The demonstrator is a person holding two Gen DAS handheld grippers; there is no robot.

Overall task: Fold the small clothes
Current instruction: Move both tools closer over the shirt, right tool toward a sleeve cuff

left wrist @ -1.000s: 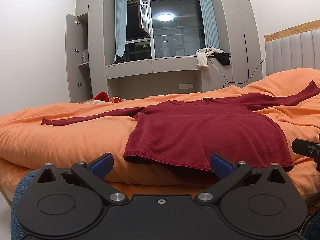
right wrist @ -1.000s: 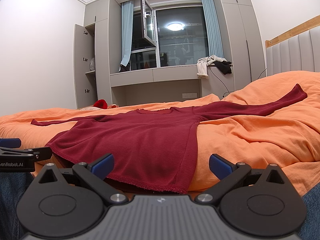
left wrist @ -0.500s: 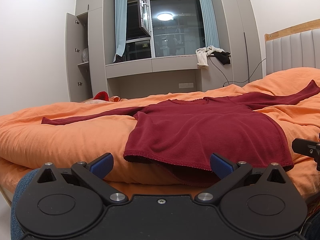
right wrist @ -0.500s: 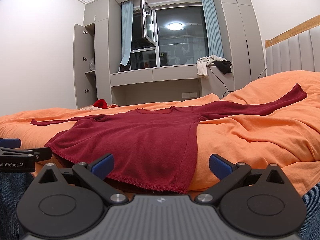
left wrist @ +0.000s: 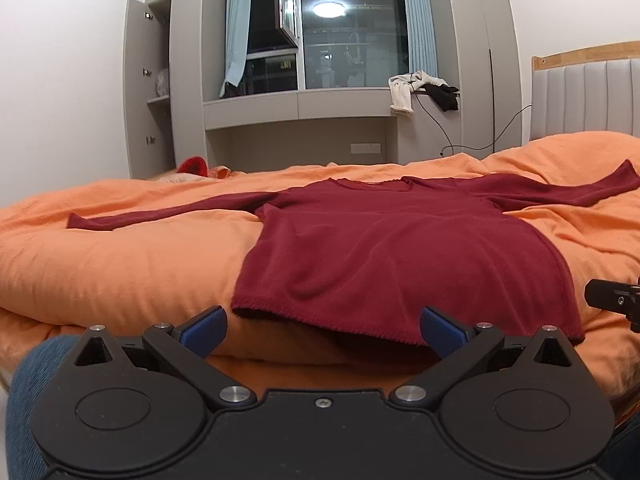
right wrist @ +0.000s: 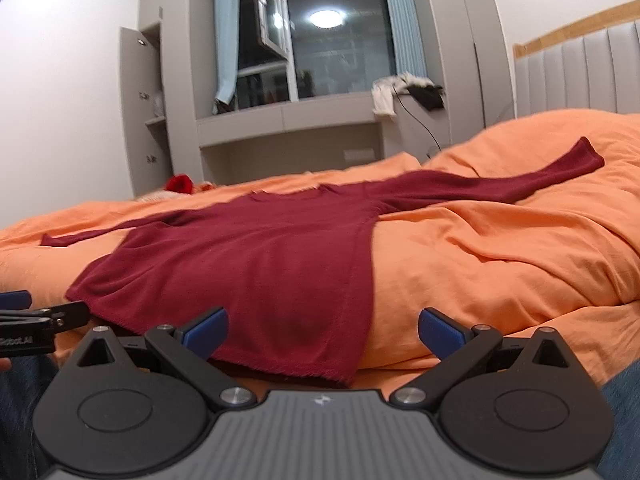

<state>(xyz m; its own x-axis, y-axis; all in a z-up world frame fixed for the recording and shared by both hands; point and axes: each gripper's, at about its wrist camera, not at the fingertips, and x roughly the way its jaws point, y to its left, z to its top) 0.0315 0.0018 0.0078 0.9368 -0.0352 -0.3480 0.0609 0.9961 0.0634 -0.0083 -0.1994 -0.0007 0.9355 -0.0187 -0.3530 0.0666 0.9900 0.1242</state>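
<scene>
We are in a bedroom with pale walls, a grey built-in cupboard (left wrist: 148, 88) standing open at the left, and a dark window (left wrist: 352, 36) with light blue curtains where a ceiling lamp is reflected. On the grey ledge under the window lie a white cloth (left wrist: 404, 90) and a black cloth (left wrist: 442, 96), touching each other. A small red thing (left wrist: 193, 165) shows behind the far edge of the bed; we cannot tell what it is. At the right stands a grey padded headboard with a wooden top (left wrist: 584, 92).

The bed is covered by a wrinkled orange duvet (left wrist: 120, 264). On it lies the dark red long-sleeved knit top (left wrist: 392, 248), spread flat with the neck away from us and both sleeves stretched out to the sides. Its lower hem hangs a little over the near edge of the bed.

The left gripper (left wrist: 322, 326) is low in front of this hem, near its left corner. Its blue-padded fingers (left wrist: 202, 326) are wide apart and hold nothing. The right gripper (right wrist: 322, 328) is in front of the right part of the hem, its fingers also spread wide and empty; this view is slightly blurred. Blue denim (left wrist: 28, 384) of the person's legs shows beside the grippers
</scene>
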